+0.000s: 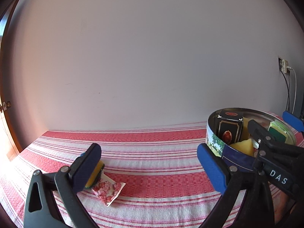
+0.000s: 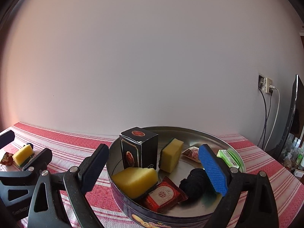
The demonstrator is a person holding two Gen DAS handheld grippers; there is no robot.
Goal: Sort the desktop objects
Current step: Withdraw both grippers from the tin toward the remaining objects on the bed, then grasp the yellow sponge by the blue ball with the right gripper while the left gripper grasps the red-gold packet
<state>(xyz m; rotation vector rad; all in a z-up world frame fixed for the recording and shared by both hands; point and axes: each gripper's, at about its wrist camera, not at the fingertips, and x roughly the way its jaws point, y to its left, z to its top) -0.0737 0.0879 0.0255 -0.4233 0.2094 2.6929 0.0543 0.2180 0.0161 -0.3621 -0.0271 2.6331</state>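
Tin (image 2: 224, 134) rim between spread right hand-held gripper (image 2: 153, 171) fingers.

Shiny metal tin (image 2: 190, 133), woven cloth tablecloth (image 1: 152, 152), spongy foam blocks (image 2: 135, 180).

White capitals "DAS" stand on the black body of the right gripper (image 1: 273, 131) as seen in the left wrist view. In the right wrist view, "GenRob", cut off by what stands in front, is embossed on the dark frame of the left gripper (image 2: 26, 146). The red snack packet (image 2: 164, 194) in the round tin (image 2: 133, 209) carries a white label with a double-happiness emblem; its small print is unreadable. Yellow script on the tin's outer wall is cropped and illegible.
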